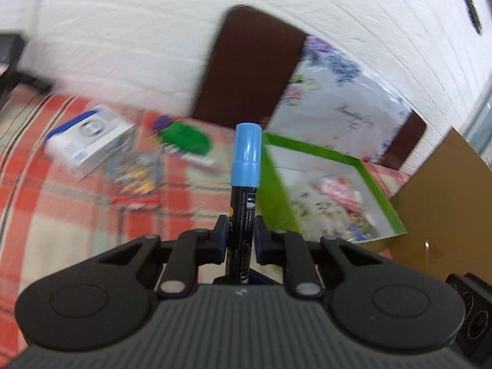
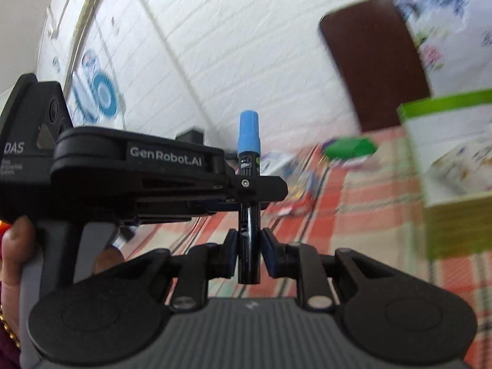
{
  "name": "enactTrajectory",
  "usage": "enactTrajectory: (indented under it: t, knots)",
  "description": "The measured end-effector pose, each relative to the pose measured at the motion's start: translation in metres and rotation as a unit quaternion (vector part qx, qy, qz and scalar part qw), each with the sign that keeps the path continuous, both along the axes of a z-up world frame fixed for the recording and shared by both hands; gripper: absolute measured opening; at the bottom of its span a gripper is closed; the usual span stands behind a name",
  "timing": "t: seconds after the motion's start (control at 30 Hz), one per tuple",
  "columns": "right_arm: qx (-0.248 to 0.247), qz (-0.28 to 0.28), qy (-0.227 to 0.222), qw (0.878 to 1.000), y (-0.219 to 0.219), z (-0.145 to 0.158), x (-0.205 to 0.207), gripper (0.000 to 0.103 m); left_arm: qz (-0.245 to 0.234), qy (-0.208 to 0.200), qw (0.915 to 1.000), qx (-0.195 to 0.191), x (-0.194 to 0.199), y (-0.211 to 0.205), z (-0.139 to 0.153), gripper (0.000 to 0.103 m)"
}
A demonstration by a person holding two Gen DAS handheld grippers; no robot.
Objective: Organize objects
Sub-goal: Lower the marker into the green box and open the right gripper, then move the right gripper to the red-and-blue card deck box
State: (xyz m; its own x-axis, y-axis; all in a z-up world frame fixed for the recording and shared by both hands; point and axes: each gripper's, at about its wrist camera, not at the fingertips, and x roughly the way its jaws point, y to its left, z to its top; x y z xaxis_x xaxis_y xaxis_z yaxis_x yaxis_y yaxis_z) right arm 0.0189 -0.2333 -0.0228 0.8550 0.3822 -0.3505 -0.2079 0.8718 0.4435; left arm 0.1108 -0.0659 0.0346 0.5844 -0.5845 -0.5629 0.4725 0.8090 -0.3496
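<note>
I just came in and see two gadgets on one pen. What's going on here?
A person is tidying things on a checked cloth. Both hand-held grippers are shut on the same blue-capped marker: the left hand-held gripper and the right hand-held gripper grip its black barrel. A green-rimmed box sits open nearby.

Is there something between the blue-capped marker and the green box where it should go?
Nothing visible blocks it. The blue-capped marker, gripped by both the left gripper and the right gripper, is just left of the green box, whose top is open.
</note>
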Motion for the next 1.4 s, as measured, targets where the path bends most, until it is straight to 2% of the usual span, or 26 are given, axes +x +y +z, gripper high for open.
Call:
enactTrajectory:
  t: [0.1, 0.23, 0.3, 0.37, 0.4, 0.43, 0.47, 0.5, 0.53, 0.63, 0.97, 1.13, 1.27, 1.4]
  knots:
    - [-0.015, -0.048, -0.023, 0.998, -0.030, 0.007, -0.006, 0.018, -0.036, -0.018, 0.9991, 0.011, 0.003, -0.045, 0.008, 0.019]
    - [-0.026, -0.116, -0.031, 0.992, -0.074, 0.009, -0.004, 0.018, -0.076, -0.016, 0.9968, 0.017, 0.008, -0.104, 0.006, 0.019]
    - [-0.053, -0.152, -0.036, 0.986, -0.095, 0.009, -0.001, 0.018, -0.089, -0.018, 0.9957, 0.022, 0.012, -0.131, 0.004, 0.024]
    - [-0.110, -0.198, -0.040, 0.973, -0.106, 0.008, 0.003, 0.019, -0.088, -0.030, 0.9951, 0.035, 0.013, -0.154, 0.002, 0.048]
    - [-0.151, -0.229, -0.035, 0.961, -0.108, 0.005, 0.007, 0.032, -0.077, -0.042, 0.9946, 0.054, 0.013, -0.164, 0.000, 0.047]
    - [-0.188, -0.258, -0.017, 0.948, -0.110, 0.000, 0.011, 0.060, -0.067, -0.054, 0.9933, 0.077, 0.012, -0.171, -0.002, 0.046]
    - [-0.195, -0.270, -0.007, 0.943, -0.117, -0.003, 0.010, 0.062, -0.061, -0.059, 0.9919, 0.094, 0.012, -0.174, -0.004, 0.046]
    - [-0.178, -0.272, -0.007, 0.946, -0.124, -0.006, 0.006, 0.056, -0.060, -0.058, 0.9917, 0.098, 0.010, -0.172, -0.006, 0.046]
    - [-0.154, -0.277, -0.009, 0.948, -0.130, -0.008, 0.001, 0.054, -0.061, -0.058, 0.9921, 0.094, 0.008, -0.166, -0.007, 0.046]
    - [-0.146, -0.287, -0.016, 0.947, -0.130, -0.013, -0.009, 0.055, -0.047, -0.072, 0.9905, 0.108, 0.001, -0.150, -0.010, 0.046]
    - [-0.120, -0.264, -0.013, 0.957, -0.112, -0.001, -0.031, 0.060, 0.029, -0.072, 0.9901, 0.118, -0.003, -0.074, -0.010, 0.046]
    - [-0.129, -0.233, -0.022, 0.964, -0.083, 0.006, -0.042, 0.060, 0.074, -0.045, 0.9867, 0.137, 0.000, -0.022, -0.032, 0.046]
    - [-0.132, -0.193, -0.023, 0.972, -0.054, 0.005, -0.049, 0.060, 0.115, -0.031, 0.9791, 0.165, 0.002, 0.014, -0.054, 0.046]
    - [-0.146, -0.142, -0.008, 0.979, -0.024, 0.002, -0.043, 0.059, 0.150, -0.015, 0.9769, 0.152, 0.005, 0.048, -0.063, 0.046]
